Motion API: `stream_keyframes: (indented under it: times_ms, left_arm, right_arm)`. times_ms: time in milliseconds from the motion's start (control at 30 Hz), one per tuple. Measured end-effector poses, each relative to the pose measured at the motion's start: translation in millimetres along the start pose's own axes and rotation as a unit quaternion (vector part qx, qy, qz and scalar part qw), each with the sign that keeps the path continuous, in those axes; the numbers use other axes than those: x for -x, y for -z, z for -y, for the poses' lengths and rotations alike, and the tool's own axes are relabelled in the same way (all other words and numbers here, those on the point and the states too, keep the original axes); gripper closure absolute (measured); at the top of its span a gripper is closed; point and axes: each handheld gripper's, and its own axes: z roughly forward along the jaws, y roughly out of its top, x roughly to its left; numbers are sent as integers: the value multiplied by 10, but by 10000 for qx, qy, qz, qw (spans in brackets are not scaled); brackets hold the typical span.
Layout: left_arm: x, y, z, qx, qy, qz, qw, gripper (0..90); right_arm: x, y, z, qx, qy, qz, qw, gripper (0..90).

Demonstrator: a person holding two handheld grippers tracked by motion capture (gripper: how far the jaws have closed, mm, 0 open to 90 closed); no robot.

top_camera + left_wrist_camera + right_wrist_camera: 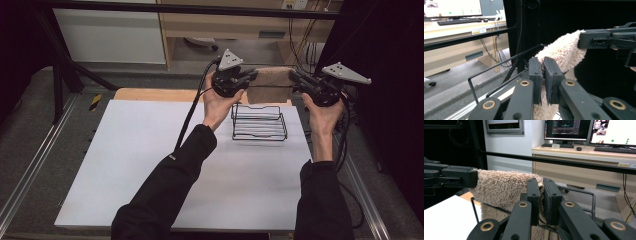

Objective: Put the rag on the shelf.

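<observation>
Beige fleece towel [270, 84]: stretched in the air between left gripper [253, 76] and right gripper [294, 76], jaws of each pinching a top corner, just above and behind wire basket [259, 122]. Best lowered level, both corners kept taut, centred over the basket.

Both forearms in black long sleeves, cuffs at the wrists. Left tongs [252, 76]: black body, grey three-cornered plate on top with small dark screw holes; black cable trails toward 7 o'clock. Right tongs [294, 76]: same build, plate at 2 o'clock, cable probably black too. Jaws matte black; linkage arms carry brass-coloured pivot rings.
</observation>
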Motion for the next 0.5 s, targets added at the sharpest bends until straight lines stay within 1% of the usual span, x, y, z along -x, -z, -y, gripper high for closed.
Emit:
stream_keyframes:
  times_ms: [100,233,400,500]
  left_arm:
    - [17,28,29,-60,16,72,10000,843]
    - [42,62,76,-195,17,151,9997,835]
    - [75,85,126,-323,-8,163,9993,826]
    - [87,87,150,-387,-32,174,9991,822]
  right_arm:
    - [-21,44,34,-46,39,-25,10000,837]
    - [-26,100,103,-152,-41,-144,9998,832]
    - [-36,141,186,-288,-69,-216,9993,829]
    - [-37,143,230,-317,-81,-234,9992,829]
